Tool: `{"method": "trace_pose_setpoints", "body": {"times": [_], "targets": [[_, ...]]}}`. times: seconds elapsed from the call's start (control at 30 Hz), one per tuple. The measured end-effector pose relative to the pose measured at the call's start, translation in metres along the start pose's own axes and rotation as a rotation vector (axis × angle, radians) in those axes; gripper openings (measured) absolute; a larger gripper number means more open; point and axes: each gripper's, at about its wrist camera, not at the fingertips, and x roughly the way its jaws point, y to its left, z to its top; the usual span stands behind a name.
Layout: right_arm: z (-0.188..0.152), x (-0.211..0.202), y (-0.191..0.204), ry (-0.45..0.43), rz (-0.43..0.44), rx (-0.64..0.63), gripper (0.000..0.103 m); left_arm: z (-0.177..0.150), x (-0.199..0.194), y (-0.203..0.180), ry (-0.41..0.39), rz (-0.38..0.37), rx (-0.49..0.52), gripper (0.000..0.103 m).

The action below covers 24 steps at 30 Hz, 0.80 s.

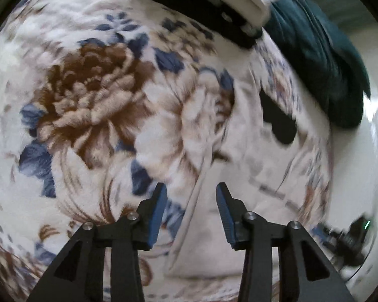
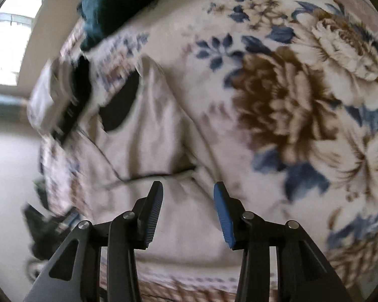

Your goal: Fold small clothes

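Observation:
A small pale cream garment [image 1: 242, 166] with a black patch [image 1: 277, 118] lies crumpled on a floral blanket [image 1: 88, 88]. My left gripper [image 1: 191, 191] is open and empty, hovering over the garment's left edge. In the right wrist view the same garment [image 2: 151, 130] with its black patch [image 2: 119, 105] lies ahead, and my right gripper [image 2: 187, 190] is open and empty just above its near part. The other gripper [image 2: 60, 100] shows blurred at the left of that view, and at the top of the left wrist view [image 1: 214, 2].
A dark teal cloth [image 1: 327, 55] is heaped at the blanket's far edge; it also shows in the right wrist view [image 2: 118, 2]. A black device with a green light [image 1: 350, 236] lies off the blanket's edge. A pale floor [image 2: 10, 176] lies beyond.

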Motion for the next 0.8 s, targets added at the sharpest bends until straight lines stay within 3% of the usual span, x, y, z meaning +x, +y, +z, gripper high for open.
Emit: {"method": "trace_pose_setpoints", "body": {"times": [0.23,0.27,0.3,0.33,0.43,0.57,0.8], "targets": [[0.002,0.039,-0.002,0.071,-0.056,-0.079,0.044,-0.007,0.049,-0.046,0.097,0.047,0.210,0.038],[0.004,0.043,0.003,0.065,-0.080,-0.107,0.033,-0.007,0.054,-0.052,0.089,0.067,0.241,0.037],[0.004,0.045,0.006,0.055,-0.090,-0.128,0.022,-0.006,0.058,-0.056,0.078,0.081,0.260,0.023],[0.004,0.047,0.011,0.048,-0.096,-0.144,0.005,-0.006,0.059,-0.059,0.049,0.077,0.285,0.007],[0.003,0.037,0.023,-0.014,-0.117,-0.176,0.004,-0.008,0.052,-0.063,-0.004,0.081,0.333,0.004],[0.006,0.014,0.033,-0.095,-0.102,-0.165,0.004,-0.004,0.033,-0.055,-0.054,0.085,0.292,0.004],[0.024,0.008,0.031,-0.142,-0.128,-0.143,0.004,0.013,0.042,-0.040,-0.050,0.097,0.226,0.004]]}}
